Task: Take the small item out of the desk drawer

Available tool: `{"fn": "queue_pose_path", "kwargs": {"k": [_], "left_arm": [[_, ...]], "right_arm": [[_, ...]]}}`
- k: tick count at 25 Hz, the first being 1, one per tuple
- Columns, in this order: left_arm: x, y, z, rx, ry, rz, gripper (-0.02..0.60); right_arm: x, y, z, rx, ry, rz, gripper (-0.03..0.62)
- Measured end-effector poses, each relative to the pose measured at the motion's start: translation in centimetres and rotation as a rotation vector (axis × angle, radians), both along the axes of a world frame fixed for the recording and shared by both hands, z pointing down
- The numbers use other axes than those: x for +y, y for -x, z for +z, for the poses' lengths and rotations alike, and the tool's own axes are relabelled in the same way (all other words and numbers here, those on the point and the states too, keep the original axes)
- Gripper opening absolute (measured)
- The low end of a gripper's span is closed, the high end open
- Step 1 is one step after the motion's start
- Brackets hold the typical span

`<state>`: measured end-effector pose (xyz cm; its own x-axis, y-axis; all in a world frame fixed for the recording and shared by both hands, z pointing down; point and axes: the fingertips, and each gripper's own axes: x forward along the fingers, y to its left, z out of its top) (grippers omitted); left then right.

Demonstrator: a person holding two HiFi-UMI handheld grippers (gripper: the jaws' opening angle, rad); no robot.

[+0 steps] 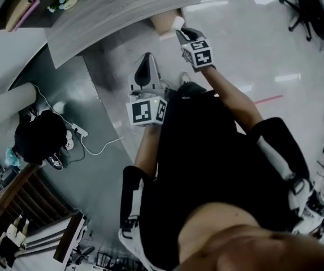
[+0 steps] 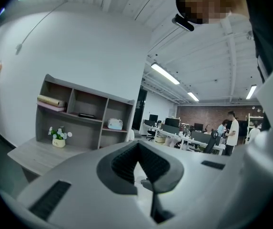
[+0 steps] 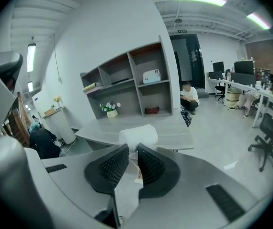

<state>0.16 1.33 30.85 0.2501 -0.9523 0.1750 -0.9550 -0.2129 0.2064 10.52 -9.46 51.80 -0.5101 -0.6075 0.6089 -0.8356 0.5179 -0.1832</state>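
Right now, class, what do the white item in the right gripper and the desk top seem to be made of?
The white item: probably soft paper or cloth, matte; its rounded end looks slightly fuzzy. Which of the two, I cannot tell.
The desk top: likely grey wood-grain laminate, matte; straight pale streaks run along it, though real wood is possible.
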Motion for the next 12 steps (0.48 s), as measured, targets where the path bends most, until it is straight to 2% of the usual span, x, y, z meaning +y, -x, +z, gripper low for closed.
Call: {"fn": "queue_pose_path", "kwargs": {"k": [12], "left_arm": [[2.4, 3.1, -1.8, 0.026, -0.037, 0.019, -0.002]], "right_arm": [[4.1, -0.1, -10.9, -0.097, -0.163, 0.044, 0.058]]}}
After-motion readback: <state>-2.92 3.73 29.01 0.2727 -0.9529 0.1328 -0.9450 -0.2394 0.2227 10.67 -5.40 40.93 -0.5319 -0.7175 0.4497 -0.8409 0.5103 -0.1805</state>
